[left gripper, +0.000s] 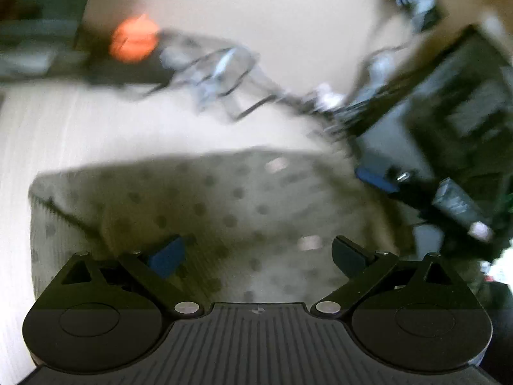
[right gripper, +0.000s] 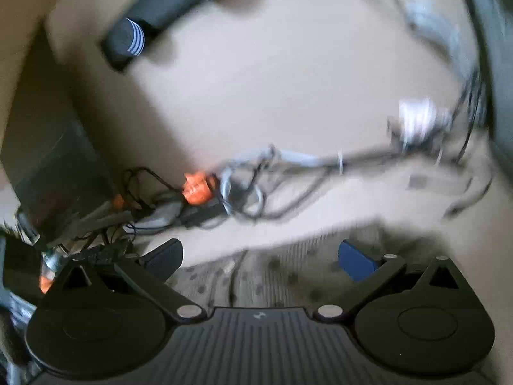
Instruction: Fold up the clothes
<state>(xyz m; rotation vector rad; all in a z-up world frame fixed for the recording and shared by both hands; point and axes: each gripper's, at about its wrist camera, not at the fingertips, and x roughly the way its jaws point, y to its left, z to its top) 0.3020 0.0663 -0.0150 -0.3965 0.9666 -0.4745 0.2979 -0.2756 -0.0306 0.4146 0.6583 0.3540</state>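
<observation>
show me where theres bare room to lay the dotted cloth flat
The widest bare patch is the beige surface between the dark striped socks and the cable tangle. The left wrist view shows a pale strip left of the dotted cloth. It is crowded along the cables, by the orange plug and the dark gear.

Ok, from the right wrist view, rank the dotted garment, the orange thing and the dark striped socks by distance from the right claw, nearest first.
1. Dotted garment: directly under the right claw, between its fingers.
2. Orange thing: ahead, left of centre, among the cables.
3. Dark striped socks: farthest, upper left.
</observation>
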